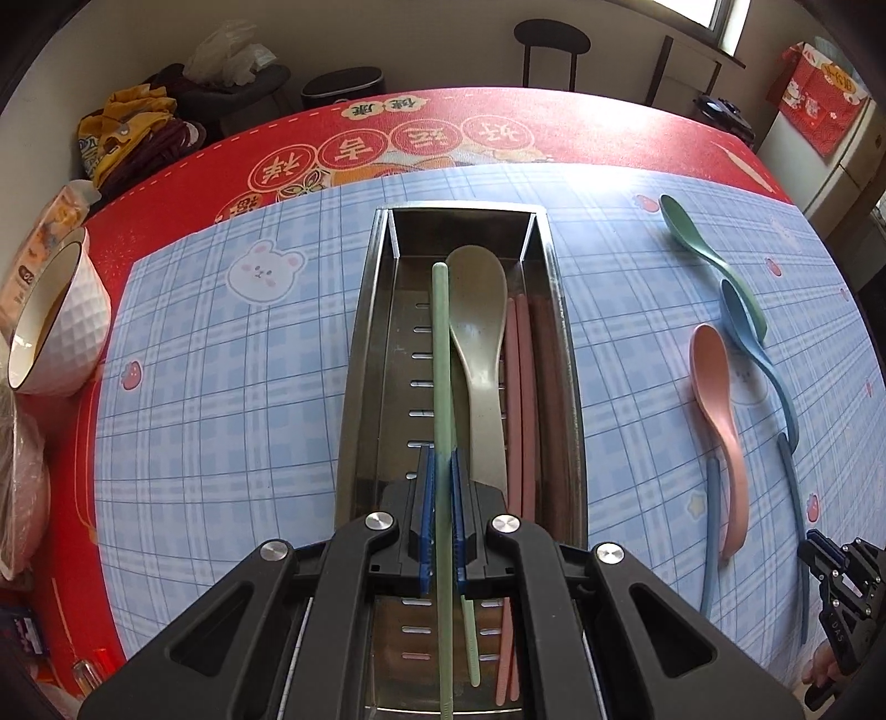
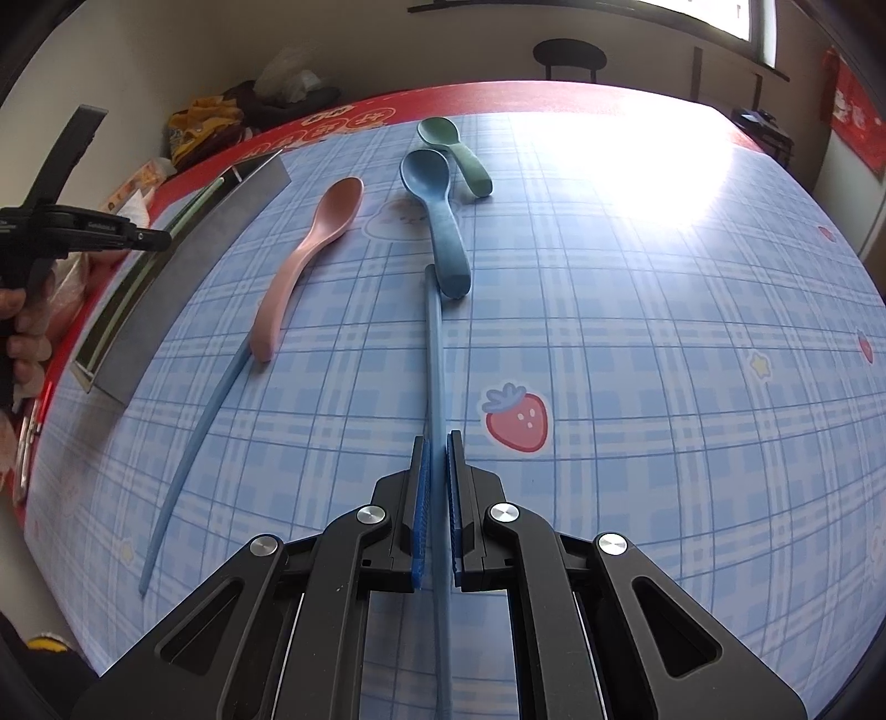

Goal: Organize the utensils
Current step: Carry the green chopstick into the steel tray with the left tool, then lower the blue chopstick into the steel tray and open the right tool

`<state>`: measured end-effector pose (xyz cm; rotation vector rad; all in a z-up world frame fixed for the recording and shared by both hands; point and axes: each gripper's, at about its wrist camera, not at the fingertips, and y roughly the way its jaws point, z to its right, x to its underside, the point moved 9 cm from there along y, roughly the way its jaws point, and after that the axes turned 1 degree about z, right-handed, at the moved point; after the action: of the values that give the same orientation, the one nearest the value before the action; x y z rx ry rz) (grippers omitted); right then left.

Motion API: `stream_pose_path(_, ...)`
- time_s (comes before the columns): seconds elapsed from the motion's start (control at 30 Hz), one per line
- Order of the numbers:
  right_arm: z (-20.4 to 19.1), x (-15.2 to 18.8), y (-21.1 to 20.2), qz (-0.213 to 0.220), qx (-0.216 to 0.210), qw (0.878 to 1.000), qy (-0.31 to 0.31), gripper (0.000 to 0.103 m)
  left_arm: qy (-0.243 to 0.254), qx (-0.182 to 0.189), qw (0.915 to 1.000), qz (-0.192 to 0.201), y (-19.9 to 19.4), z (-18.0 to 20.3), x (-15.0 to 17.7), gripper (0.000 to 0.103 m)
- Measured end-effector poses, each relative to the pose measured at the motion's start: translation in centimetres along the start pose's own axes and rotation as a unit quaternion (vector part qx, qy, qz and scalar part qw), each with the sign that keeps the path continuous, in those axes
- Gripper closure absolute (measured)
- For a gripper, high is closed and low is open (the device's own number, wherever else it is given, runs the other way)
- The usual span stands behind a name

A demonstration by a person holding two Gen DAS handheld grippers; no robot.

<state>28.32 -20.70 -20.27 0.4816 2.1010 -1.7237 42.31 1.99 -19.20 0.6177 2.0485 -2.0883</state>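
Note:
My left gripper (image 1: 442, 462) is shut on a green chopstick (image 1: 441, 354) and holds it lengthwise over the steel utensil tray (image 1: 354, 354). In the tray lie a beige spoon (image 1: 477, 321), pink chopsticks (image 1: 520, 399), brown chopsticks (image 1: 551, 399) and a second green chopstick (image 1: 470, 642). My right gripper (image 2: 436, 443) is shut on a blue chopstick (image 2: 433, 343) that lies on the checked mat. A pink spoon (image 2: 310, 249), a blue spoon (image 2: 437, 216), a green spoon (image 2: 457, 152) and another blue chopstick (image 2: 188, 459) lie on the mat right of the tray (image 2: 183, 266).
A white bowl (image 1: 61, 321) stands at the table's left edge beside a carton (image 1: 33, 260). Bags and clothes lie on a seat behind the table. A stool (image 1: 551, 41) stands beyond the far edge. The left gripper also shows in the right wrist view (image 2: 155, 238).

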Motion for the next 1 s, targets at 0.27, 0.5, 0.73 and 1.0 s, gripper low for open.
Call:
stream_pose_path(0.27,0.2,-0.1,0.1,-0.003,0.000,1.000,0.013,0.097,0.004,0.009,0.9999,0.004,-0.7,-0.1,-0.7,0.096)
stream_pose_path(0.5,0.3,0.0,0.1,-0.011,-0.020,1.000,0.011,0.097,-0.033,0.006,0.9982,0.050,-4.8,0.0,0.4,0.093)
stream_pose_path(0.73,-0.4,0.0,0.3,-0.073,-0.028,0.996,-0.048,0.097,-0.085,0.017,0.9927,0.083,-8.8,-0.7,4.7,0.077)
stream_pose_path(1.0,-0.3,-0.2,0.6,-0.071,0.009,0.997,0.040,0.097,-0.051,0.045,0.9916,0.110,-10.7,-3.3,4.9,0.061)
